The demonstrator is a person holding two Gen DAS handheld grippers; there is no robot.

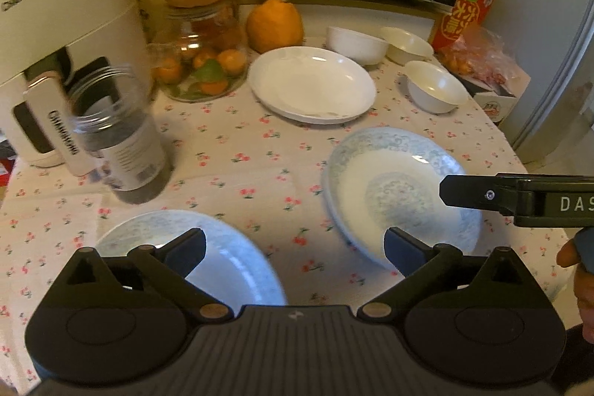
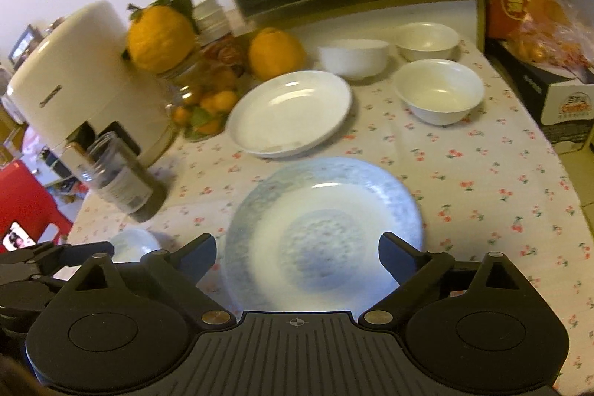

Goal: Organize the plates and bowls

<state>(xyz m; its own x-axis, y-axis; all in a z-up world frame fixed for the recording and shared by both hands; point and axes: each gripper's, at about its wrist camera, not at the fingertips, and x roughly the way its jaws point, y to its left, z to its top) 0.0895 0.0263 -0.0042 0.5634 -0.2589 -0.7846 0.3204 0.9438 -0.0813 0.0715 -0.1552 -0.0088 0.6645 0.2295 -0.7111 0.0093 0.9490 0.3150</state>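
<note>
The left gripper [image 1: 295, 245] hangs with jaws wide apart and empty above a round blue-patterned ceramic plate [image 1: 230, 258]. The right gripper [image 2: 297, 253], likewise spread and empty, hovers over a second blue-patterned plate [image 2: 323, 232]; beyond it sit a plain white plate [image 2: 289, 114] and three white bowls [image 2: 438, 91].

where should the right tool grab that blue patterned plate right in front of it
Take the blue patterned plate by its near rim, coming in low from the near edge. It lies flat on the tablecloth, so only the raised rim offers a pinch: one finger over, one under. The right tool is open and already faces that edge.
</note>
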